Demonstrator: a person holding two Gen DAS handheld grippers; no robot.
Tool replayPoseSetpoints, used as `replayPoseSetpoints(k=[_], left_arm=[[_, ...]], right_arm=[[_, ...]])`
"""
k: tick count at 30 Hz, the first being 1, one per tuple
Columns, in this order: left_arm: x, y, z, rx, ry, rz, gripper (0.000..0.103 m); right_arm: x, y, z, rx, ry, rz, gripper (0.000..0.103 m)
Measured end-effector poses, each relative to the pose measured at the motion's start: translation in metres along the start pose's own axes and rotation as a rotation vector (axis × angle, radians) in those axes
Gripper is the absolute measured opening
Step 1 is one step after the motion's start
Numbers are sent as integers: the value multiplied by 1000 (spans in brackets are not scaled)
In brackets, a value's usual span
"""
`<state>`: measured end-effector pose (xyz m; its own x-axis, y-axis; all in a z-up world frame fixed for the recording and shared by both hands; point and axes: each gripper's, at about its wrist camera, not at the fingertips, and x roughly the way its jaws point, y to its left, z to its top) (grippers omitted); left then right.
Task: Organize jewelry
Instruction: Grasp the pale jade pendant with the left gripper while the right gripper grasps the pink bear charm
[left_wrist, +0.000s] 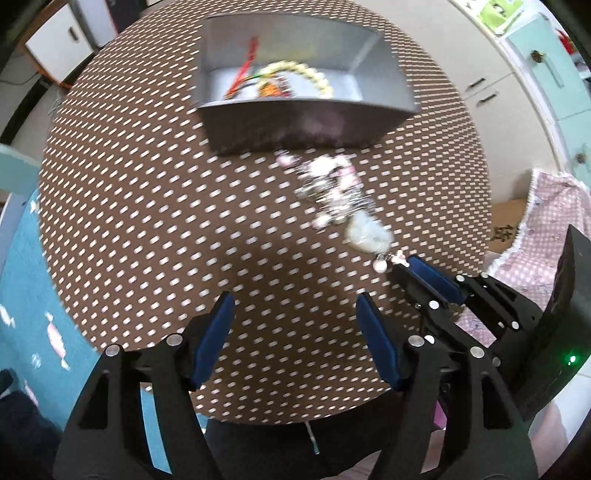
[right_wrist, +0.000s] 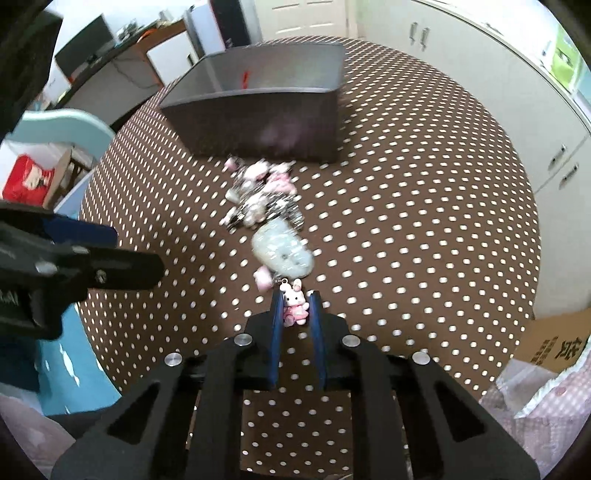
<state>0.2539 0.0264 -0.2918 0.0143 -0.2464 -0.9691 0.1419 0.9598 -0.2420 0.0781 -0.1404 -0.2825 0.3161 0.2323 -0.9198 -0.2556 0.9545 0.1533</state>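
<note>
A tangled string of pink, white and silver charms (right_wrist: 262, 195) lies on the brown dotted tablecloth (right_wrist: 406, 240), just in front of a grey open box (right_wrist: 258, 122). A pale oval piece (right_wrist: 282, 254) sits at its near end. My right gripper (right_wrist: 295, 299) is shut on a small pink bunny charm (right_wrist: 294, 304) at that end of the string. In the left wrist view my left gripper (left_wrist: 295, 299) hangs open over bare cloth, nothing between its blue pads, with the right gripper (left_wrist: 406, 264) just to its right. The box (left_wrist: 295, 122) holds a cream bead bracelet (left_wrist: 317, 75) and red pieces (left_wrist: 247, 70).
The round table's edge curves close below both grippers. A teal mat (left_wrist: 26, 295) lies on the floor to the left. A pink checked cloth (left_wrist: 546, 221) and a cardboard box (right_wrist: 554, 343) are on the right, with white cabinets (right_wrist: 461, 55) behind.
</note>
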Motion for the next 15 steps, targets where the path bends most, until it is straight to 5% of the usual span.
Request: replayPoseSetpoints(k=[9,15], left_arm=[[17,-34,25,60,3,-86,60],[39,-51,39,89,43,-51,48]], right_arm=[[-24,-57,2,176,-39,-5,13],[-37,-87,0,231,-47,1,13]])
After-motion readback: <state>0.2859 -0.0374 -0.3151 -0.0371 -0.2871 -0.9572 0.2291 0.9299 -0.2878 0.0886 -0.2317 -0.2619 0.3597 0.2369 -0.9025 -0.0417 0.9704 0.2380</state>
